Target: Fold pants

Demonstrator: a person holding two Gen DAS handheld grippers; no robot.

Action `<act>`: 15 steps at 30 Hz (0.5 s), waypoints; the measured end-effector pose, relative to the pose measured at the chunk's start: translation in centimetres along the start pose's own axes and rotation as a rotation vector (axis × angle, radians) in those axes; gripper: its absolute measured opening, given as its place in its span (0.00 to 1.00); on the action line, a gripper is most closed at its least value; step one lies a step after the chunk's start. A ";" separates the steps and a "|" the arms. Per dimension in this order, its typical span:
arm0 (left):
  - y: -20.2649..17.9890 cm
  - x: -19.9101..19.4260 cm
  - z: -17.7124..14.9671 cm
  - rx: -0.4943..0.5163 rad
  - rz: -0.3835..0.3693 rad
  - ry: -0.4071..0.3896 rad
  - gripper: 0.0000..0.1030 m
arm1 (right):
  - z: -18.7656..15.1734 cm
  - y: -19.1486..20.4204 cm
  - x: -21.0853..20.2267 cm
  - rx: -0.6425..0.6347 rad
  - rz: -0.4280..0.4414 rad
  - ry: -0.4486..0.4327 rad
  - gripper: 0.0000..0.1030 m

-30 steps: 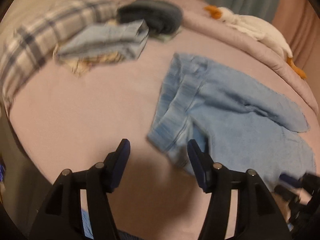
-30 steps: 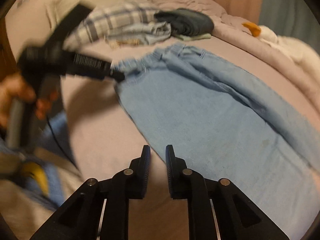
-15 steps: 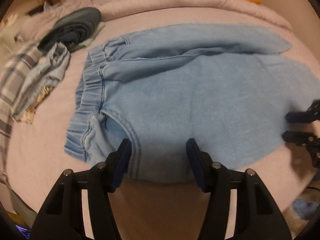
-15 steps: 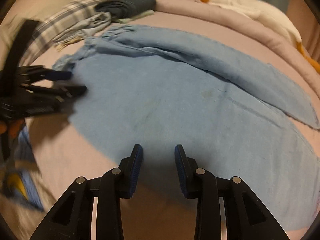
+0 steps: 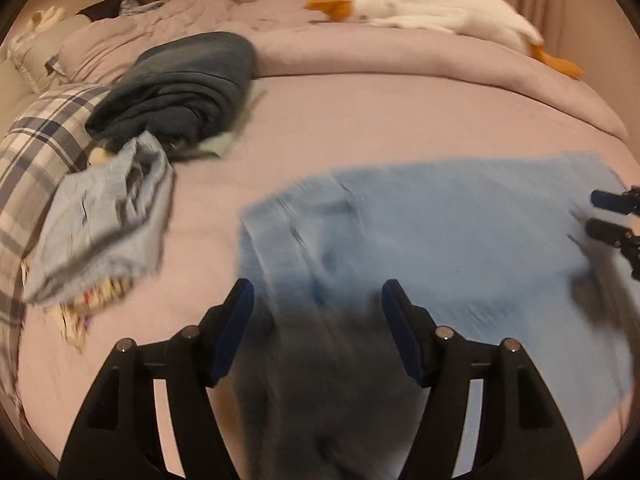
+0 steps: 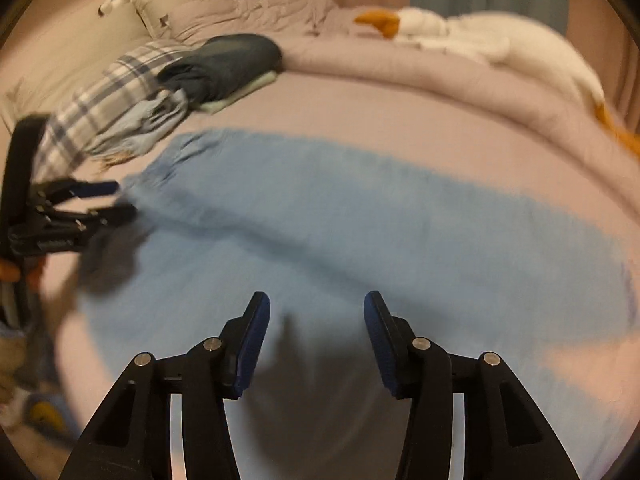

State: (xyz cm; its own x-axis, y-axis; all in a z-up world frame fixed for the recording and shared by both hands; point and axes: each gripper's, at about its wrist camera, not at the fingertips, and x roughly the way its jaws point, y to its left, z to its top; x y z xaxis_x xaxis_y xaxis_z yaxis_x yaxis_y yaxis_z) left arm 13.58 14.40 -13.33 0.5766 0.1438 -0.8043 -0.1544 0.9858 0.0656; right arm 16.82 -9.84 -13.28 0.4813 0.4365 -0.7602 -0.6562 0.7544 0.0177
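Pink bedding point(image 5: 360, 120) fills both views, the light-blue pants point(image 6: 360, 220) lying flat mid-frame, apparently halved lengthwise with crosswise folds left, while the left gripper point(image 5: 318, 300) and right gripper point(image 6: 316, 316), jaws just widening, hover empty above them.

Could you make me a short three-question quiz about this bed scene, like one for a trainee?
1. True or false: the light blue pants hang in the air, held by both tongs.
2. Which lies closest to the pants' waistband? A) plush goose B) crumpled blue garment C) dark folded garment
3. What is between the right tongs' pads: cloth pinched, or nothing gripped?

Key
1. False: they lie flat on the pink bed.
2. B
3. Nothing gripped; the jaws have just been opening, above the pants. The left tongs are open too.
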 end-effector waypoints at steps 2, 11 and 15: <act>0.8 1.7 1.6 0.001 0.022 0.011 0.64 | 2.0 -1.0 1.3 -0.034 -0.019 -0.015 0.48; 4.0 7.8 4.9 -0.004 -0.092 0.153 0.65 | 9.2 -4.5 9.6 -0.172 -0.034 0.085 0.48; 4.4 7.9 4.7 0.004 -0.174 0.157 0.49 | 9.7 -5.3 12.7 -0.200 0.038 0.223 0.48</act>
State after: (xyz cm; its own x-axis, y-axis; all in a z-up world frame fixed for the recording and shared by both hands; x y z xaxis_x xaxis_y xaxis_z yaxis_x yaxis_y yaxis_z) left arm 21.23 20.28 -16.64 0.4623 -0.0430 -0.8857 -0.0607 0.9949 -0.0800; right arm 32.06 -3.53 -16.72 0.3298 0.3274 -0.8855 -0.7830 0.6188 -0.0628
